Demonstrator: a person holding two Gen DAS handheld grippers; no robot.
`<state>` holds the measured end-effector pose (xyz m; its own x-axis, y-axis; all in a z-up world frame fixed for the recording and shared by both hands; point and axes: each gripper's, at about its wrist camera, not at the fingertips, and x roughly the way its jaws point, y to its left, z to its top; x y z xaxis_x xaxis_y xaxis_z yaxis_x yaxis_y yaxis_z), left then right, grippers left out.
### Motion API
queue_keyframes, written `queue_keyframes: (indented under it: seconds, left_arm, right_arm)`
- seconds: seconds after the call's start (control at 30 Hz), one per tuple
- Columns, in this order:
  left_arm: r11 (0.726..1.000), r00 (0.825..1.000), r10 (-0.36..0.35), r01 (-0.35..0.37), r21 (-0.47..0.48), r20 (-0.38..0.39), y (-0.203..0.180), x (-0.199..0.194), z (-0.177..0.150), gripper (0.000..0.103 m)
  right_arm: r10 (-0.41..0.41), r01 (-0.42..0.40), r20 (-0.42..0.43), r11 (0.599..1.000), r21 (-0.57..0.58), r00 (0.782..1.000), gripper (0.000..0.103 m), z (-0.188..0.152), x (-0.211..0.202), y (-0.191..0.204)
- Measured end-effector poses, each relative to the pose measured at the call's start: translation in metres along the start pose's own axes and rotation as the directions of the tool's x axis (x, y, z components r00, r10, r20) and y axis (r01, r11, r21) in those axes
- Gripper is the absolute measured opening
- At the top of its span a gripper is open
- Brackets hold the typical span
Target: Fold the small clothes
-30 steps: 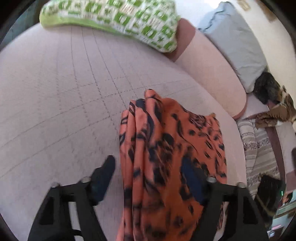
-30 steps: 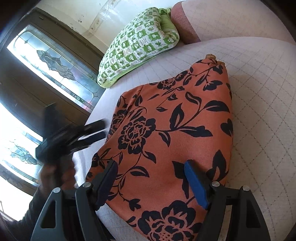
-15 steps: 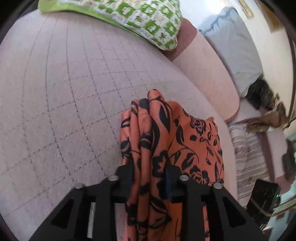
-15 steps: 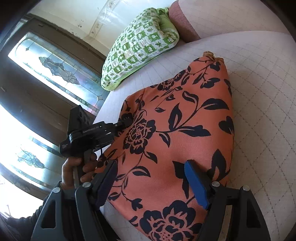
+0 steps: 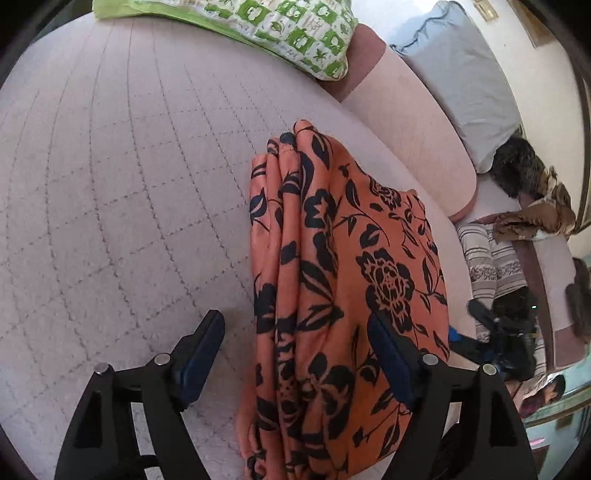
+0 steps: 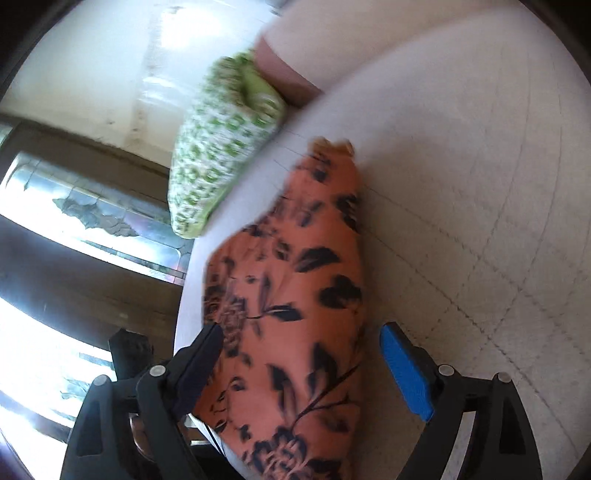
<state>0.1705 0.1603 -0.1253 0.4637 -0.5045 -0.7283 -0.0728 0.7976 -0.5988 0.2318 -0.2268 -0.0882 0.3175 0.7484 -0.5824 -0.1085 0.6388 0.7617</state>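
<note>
An orange garment with black flowers (image 5: 332, 280) lies folded on the pale quilted cushion (image 5: 110, 184), its stacked fold edges on the left side. My left gripper (image 5: 295, 354) is open, its blue pads standing on either side of the garment's near end. In the right wrist view the same garment (image 6: 295, 314) lies along the cushion's edge, blurred. My right gripper (image 6: 303, 365) is open, with its jaws either side of the garment. The left gripper body shows dark at the lower left of the right wrist view (image 6: 129, 350).
A green-and-white patterned pillow (image 5: 240, 26) lies at the far end of the cushion (image 6: 461, 184). A pink backrest (image 5: 406, 122) and a grey pillow (image 5: 461, 74) stand to the right. Clothes and a striped cloth (image 5: 491, 266) lie beyond. A window (image 6: 74, 221) is left of the cushion.
My left gripper shut on the garment's folded edge half a second ago and has now opened. My right gripper has swung to the right side of the garment, still open.
</note>
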Motion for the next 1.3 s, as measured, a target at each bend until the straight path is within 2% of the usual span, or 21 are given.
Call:
queue_keyframes:
  seconds: [0.13, 0.17, 0.2, 0.23, 0.27, 0.33, 0.4, 0.53, 0.7, 0.8, 0.93, 1.03, 1.23, 1.3]
  left_arm:
    - [0.999, 0.999, -0.032, 0.032, -0.026, -0.009, 0.004, 0.005, 0.006, 0.079]
    - [0.999, 0.999, -0.034, 0.033, -0.032, -0.006, 0.004, 0.006, 0.007, 0.067]
    - [0.999, 0.999, -0.036, 0.035, -0.037, -0.019, 0.004, 0.011, 0.008, 0.035]
    - [0.998, 0.998, -0.038, 0.036, -0.045, -0.045, 0.005, 0.015, 0.006, 0.032]
    - [0.999, 0.999, -0.035, 0.034, -0.043, -0.034, 0.003, 0.016, 0.005, 0.030]
    - [1.000, 1.000, -0.010, 0.010, 0.009, -0.017, -0.007, 0.013, 0.004, 0.026]
    - [1.000, 1.000, -0.009, 0.009, 0.024, 0.013, -0.017, 0.007, 0.004, 0.023]
    - [0.994, 0.994, -0.039, 0.029, 0.102, 0.100, -0.057, -0.019, 0.007, 0.022]
    - [0.976, 0.978, -0.116, 0.079, 0.203, 0.174, -0.119, -0.034, 0.015, 0.022]
    - [0.966, 0.973, -0.138, 0.090, 0.244, 0.186, -0.144, -0.035, 0.020, 0.022]
    - [0.958, 0.974, -0.157, 0.110, 0.264, 0.166, -0.168, -0.011, 0.028, 0.022]
    - [0.957, 0.981, -0.148, 0.109, 0.269, 0.129, -0.176, 0.017, 0.032, 0.022]
    - [0.968, 0.993, -0.096, 0.078, 0.237, 0.063, -0.162, 0.071, 0.020, 0.023]
    - [0.973, 0.999, -0.037, 0.037, 0.226, -0.007, -0.151, 0.099, 0.011, 0.027]
  right_arm:
    - [0.010, -0.012, -0.056, 0.999, -0.032, 0.998, 0.087, 0.001, 0.027, 0.008]
    - [0.009, -0.010, -0.090, 1.000, -0.019, 0.996, 0.071, -0.001, 0.038, 0.008]
    - [-0.014, 0.011, -0.111, 1.000, -0.021, 0.994, 0.059, -0.002, 0.046, 0.009]
    - [-0.032, 0.029, -0.105, 0.999, -0.035, 0.994, 0.056, -0.004, 0.048, 0.011]
    - [-0.033, 0.029, -0.103, 0.999, -0.039, 0.994, 0.046, -0.004, 0.047, 0.013]
    - [-0.027, 0.021, -0.104, 0.998, -0.055, 0.994, 0.037, -0.002, 0.043, 0.019]
    - [-0.040, 0.029, -0.097, 0.994, -0.108, 0.994, 0.033, -0.001, 0.035, 0.033]
    - [-0.041, 0.031, -0.045, 0.976, -0.217, 0.998, 0.032, 0.006, 0.004, 0.070]
    - [-0.022, 0.037, 0.053, 0.952, -0.305, 0.998, 0.032, 0.029, -0.061, 0.091]
    - [-0.025, 0.055, 0.092, 0.940, -0.336, 0.995, 0.032, 0.048, -0.095, 0.090]
    - [-0.034, 0.075, 0.127, 0.942, -0.327, 0.991, 0.032, 0.066, -0.124, 0.068]
    - [-0.049, 0.087, 0.133, 0.951, -0.295, 0.990, 0.032, 0.063, -0.129, 0.045]
    - [-0.045, 0.067, 0.110, 0.976, -0.209, 0.993, 0.032, 0.065, -0.107, -0.024]
    - [-0.092, 0.107, 0.090, 0.979, -0.173, 0.992, 0.036, 0.063, -0.092, -0.051]
